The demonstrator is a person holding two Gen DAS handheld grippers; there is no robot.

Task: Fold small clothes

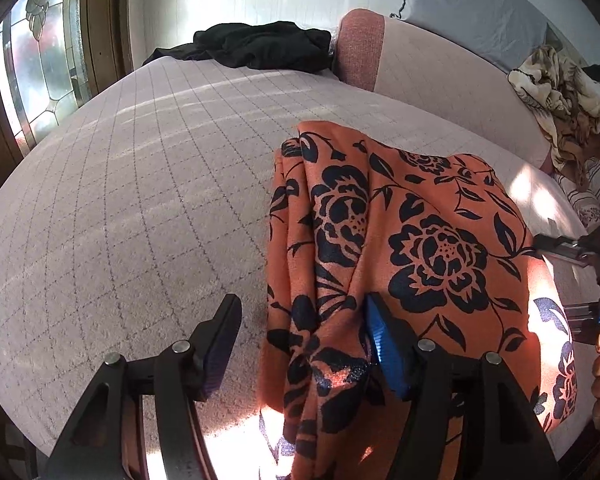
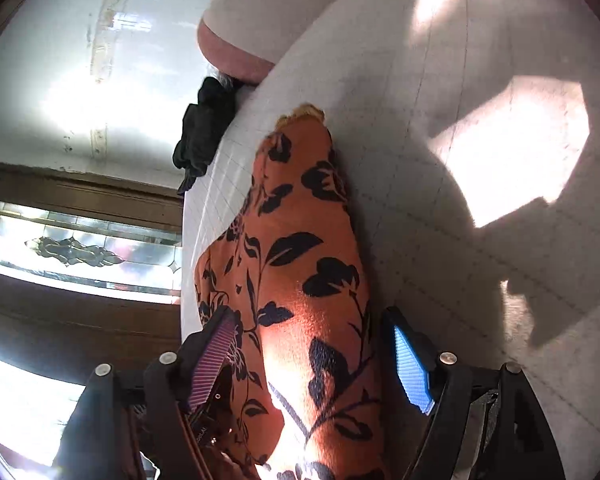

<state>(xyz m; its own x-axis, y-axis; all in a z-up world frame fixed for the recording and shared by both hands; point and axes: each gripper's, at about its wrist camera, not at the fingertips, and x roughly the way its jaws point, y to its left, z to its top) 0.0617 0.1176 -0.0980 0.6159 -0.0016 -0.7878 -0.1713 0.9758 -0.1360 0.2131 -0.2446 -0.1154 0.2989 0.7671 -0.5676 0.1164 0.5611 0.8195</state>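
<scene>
Orange floral garment (image 1: 416,240) lies bunched on quilted bed (image 1: 140,200). Left gripper (image 1: 300,344) and right gripper (image 2: 312,364) both open, straddling cloth, not clamping.

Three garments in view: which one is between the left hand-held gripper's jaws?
The orange floral garment, bunched between the open jaws. The black one lies at the far edge; the beige one lies far right.

One orange floral garment (image 1: 412,240), one black garment (image 1: 260,44), one beige cloth heap (image 1: 560,96)
</scene>
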